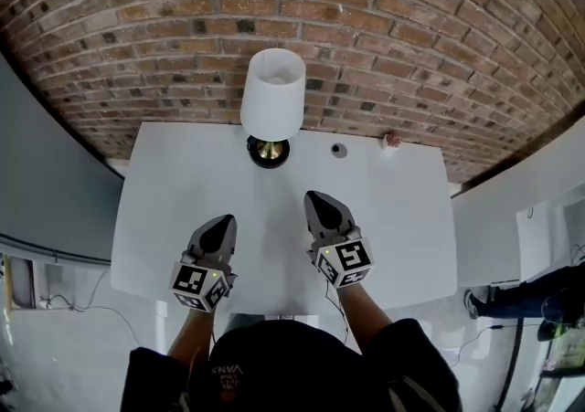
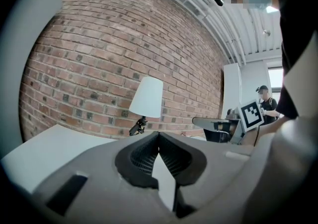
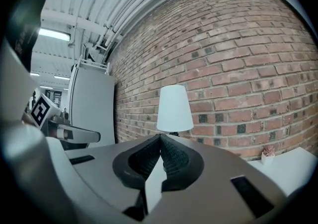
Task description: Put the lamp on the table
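A lamp with a white shade and a dark, brass-topped base stands upright at the back of the white table, close to the brick wall. The same lamp shows ahead in the left gripper view, and the lamp is also ahead in the right gripper view. My left gripper hovers over the table's front left, shut and empty. My right gripper is over the front middle, shut with nothing between its tips. Both are well short of the lamp.
A small round grey disc lies on the table right of the lamp base. A little pinkish object sits at the back edge by the wall. A brick wall runs behind. Another person stands far off to the right.
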### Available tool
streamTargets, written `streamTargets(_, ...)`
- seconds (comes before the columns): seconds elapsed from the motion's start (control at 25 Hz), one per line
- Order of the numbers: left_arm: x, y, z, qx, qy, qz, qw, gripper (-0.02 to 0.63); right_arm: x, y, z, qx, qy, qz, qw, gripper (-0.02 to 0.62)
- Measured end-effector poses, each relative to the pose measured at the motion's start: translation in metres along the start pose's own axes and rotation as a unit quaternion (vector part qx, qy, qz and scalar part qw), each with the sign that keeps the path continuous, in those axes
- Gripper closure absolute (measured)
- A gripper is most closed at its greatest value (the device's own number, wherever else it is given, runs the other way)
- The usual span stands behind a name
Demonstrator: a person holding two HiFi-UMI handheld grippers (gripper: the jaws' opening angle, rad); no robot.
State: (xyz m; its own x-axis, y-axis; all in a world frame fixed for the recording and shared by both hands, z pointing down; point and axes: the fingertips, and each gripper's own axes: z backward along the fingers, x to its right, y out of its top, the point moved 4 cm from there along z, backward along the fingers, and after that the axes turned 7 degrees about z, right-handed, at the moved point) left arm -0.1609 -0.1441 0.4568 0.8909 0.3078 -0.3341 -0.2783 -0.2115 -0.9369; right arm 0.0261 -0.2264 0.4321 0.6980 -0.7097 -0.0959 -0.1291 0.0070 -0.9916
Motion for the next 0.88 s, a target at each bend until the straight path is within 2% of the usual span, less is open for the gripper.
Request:
streamTargets(0.44,0.052,-0.006,0.042,0.015,0.023,-0.012,0.9995,0.607,-0.002,0.026,0.078,0.022,-0.006,0.002,1.000,0.595)
streamTargets(0.88,0.102,-0.029,0.066,0.001,0.027,-0.022,0.9994,0.607,-0.007,0.008,0.133,0.002,-0.001,-0.007,1.000,0.595)
